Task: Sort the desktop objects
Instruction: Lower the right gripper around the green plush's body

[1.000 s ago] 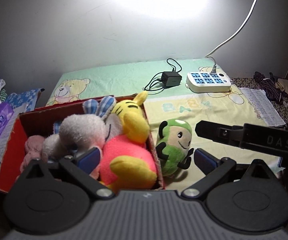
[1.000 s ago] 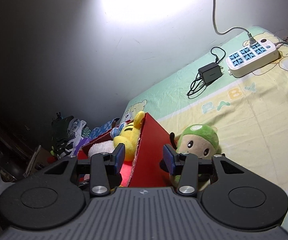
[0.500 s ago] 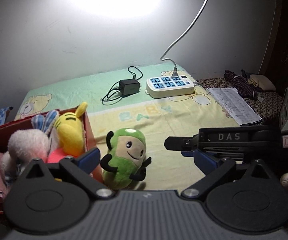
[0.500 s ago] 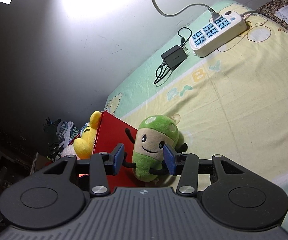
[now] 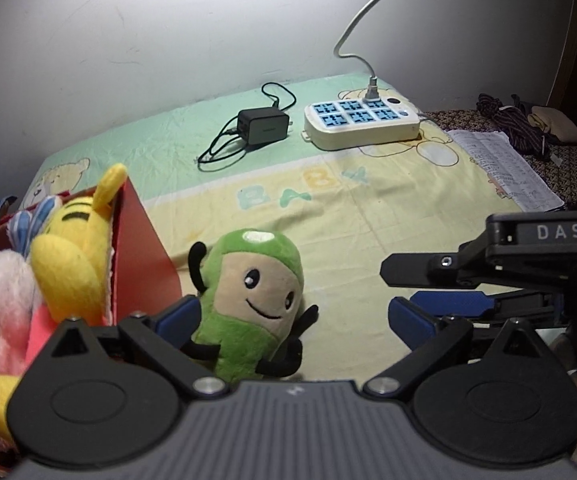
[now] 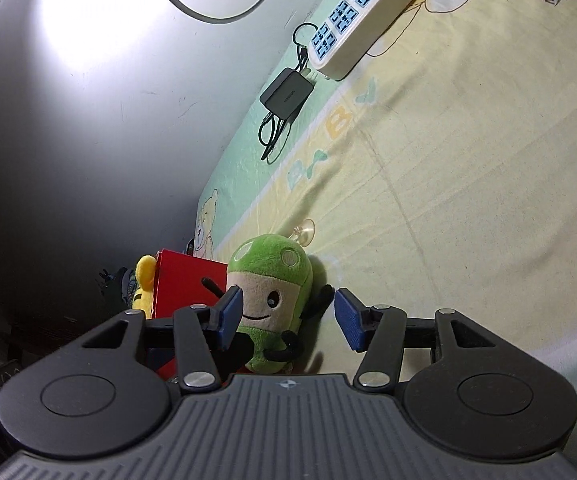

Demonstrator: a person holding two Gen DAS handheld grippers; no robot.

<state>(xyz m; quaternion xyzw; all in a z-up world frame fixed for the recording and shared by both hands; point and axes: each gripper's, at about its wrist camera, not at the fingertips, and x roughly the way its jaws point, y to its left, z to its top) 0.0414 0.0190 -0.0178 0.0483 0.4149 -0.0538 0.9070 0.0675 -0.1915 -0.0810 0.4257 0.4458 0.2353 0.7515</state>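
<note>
Right claw [image 6: 284, 318] moved in, spread wide around upright green plush [image 6: 272, 300]; left claw [image 5: 294, 322] wide.

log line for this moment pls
right tool: open, straddling green plush | left tool: open | plush: on sheet beside red box

The red box [image 5: 144, 248] runs off the left edge, and the green plush's [image 5: 248, 296] feet sit hidden behind the left gripper's body
</note>
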